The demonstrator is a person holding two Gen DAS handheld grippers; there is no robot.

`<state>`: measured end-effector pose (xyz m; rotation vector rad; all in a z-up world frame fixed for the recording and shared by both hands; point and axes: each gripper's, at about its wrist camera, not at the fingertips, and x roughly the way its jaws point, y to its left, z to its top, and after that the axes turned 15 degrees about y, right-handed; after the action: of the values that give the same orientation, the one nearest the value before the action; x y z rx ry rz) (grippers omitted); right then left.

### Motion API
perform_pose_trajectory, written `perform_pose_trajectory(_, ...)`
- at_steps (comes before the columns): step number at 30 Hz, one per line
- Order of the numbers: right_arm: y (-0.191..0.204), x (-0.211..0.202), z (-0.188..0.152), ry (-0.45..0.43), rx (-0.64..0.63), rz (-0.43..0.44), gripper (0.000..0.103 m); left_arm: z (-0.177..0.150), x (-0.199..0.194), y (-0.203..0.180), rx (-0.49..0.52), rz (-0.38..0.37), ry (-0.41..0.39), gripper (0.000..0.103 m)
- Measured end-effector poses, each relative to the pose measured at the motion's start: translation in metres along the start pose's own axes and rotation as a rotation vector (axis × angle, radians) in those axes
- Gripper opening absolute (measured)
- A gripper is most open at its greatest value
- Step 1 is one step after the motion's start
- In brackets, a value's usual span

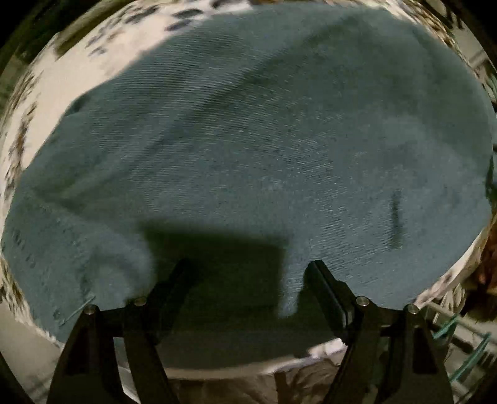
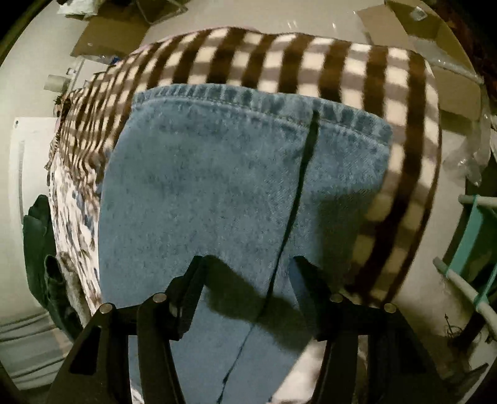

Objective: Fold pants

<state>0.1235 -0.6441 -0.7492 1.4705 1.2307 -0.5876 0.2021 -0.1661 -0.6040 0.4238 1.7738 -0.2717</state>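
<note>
Left wrist view first: mostly blue denim, pants (image 1: 248, 140) spread flat and filling nearly the whole frame, a bit blurry. Resting on a floral bedsheet (image 1: 77, 71) that peeks out along the left and top edges. Small dark mark on the cloth toward the right, can't tell what it is. Left gripper (image 1: 248, 267) pointing straight down at the fabric, jaws spread wide, nothing pinched between them, just its own shadow on the denim in the gap. Can't tell whether the tips actually touch the cloth.

Over to the right wrist view: floral sheet again on the far left, some dark clothes (image 2: 40, 236) bunched just beside it. Then the pants (image 2: 217, 192) in the middle, two hemmed leg ends side by side with a dark slit between them, hems at the top of the denim. Lying on a brown-and-cream checkered blanket (image 2: 388, 124) that wraps around the top and right. Right gripper (image 2: 248, 258) angled down over the legs, jaws partly open, straddling the slit, no fabric clamped. Cardboard boxes (image 2: 435, 28) and clear plastic past the blanket, a teal-and-white rack (image 2: 472, 230) at the far right edge.
</note>
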Motion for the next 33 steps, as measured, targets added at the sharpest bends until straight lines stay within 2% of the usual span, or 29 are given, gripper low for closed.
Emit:
perform_pose_trajectory(1,0.001,0.001,0.0,-0.006,0.002,-0.021,0.039,0.0,0.0,0.0,0.005,-0.008,-0.018,0.073)
perform_pose_trajectory(2,0.002,0.001,0.0,-0.014,0.001,-0.04,0.034,-0.002,-0.001,0.0,0.018,-0.017,-0.039,0.068)
perform_pose_trajectory(4,0.002,0.0,-0.004,-0.035,-0.012,-0.076,0.01,-0.007,-0.006,-0.003,0.055,-0.037,-0.092,0.031)
perform_pose_trajectory(5,0.001,-0.002,-0.006,-0.043,-0.026,-0.088,0.009,-0.01,-0.008,-0.005,0.066,-0.015,-0.105,0.022)
perform_pose_trajectory(6,0.001,-0.005,-0.008,-0.051,-0.042,-0.091,0.007,-0.012,-0.009,-0.005,0.079,-0.021,-0.108,0.004)
perform_pose_trajectory(7,0.001,-0.008,-0.011,-0.057,-0.056,-0.098,0.002,-0.015,-0.01,-0.004,0.083,-0.051,-0.106,0.002)
perform_pose_trajectory(11,0.004,-0.023,-0.019,-0.068,-0.098,-0.093,0.002,-0.03,-0.019,0.001,0.085,-0.074,-0.124,0.002)
perform_pose_trajectory(13,0.006,-0.027,-0.019,-0.025,-0.115,-0.06,0.004,-0.041,-0.025,0.004,0.077,-0.089,-0.132,0.002)
perform_pose_trajectory(15,0.005,-0.02,-0.014,0.075,-0.105,0.015,0.005,-0.049,-0.029,0.006,0.07,-0.097,-0.137,0.002)
perform_pose_trajectory(17,0.006,-0.01,-0.011,0.138,-0.101,0.031,0.018,-0.052,-0.031,0.004,0.055,-0.108,-0.14,0.002)
perform_pose_trajectory(18,0.007,-0.004,-0.011,0.153,-0.102,0.009,0.035,-0.056,-0.03,0.004,0.051,-0.11,-0.141,0.002)
perform_pose_trajectory(19,0.006,0.004,-0.009,0.167,-0.092,-0.015,0.039,-0.057,-0.029,0.004,0.047,-0.113,-0.139,0.002)
perform_pose_trajectory(21,0.002,0.012,-0.005,0.164,-0.065,-0.014,0.039,-0.055,-0.029,0.004,0.037,-0.12,-0.137,0.002)
perform_pose_trajectory(23,0.001,0.015,-0.001,0.134,-0.032,0.025,0.039,-0.054,-0.028,0.003,0.035,-0.123,-0.136,0.002)
perform_pose_trajectory(25,0.003,0.014,0.0,0.109,-0.024,0.024,0.036,-0.051,-0.035,0.009,0.038,-0.123,-0.137,0.002)
perform_pose_trajectory(26,0.004,0.013,-0.001,0.087,-0.027,0.026,0.028,-0.051,-0.036,0.009,0.04,-0.122,-0.137,0.002)
perform_pose_trajectory(27,0.008,0.012,-0.003,0.058,-0.043,-0.004,0.009,-0.051,-0.037,0.01,0.042,-0.121,-0.138,0.002)
perform_pose_trajectory(33,0.01,-0.009,-0.019,-0.032,-0.089,-0.045,0.005,-0.057,-0.042,0.005,0.034,-0.129,-0.136,0.002)
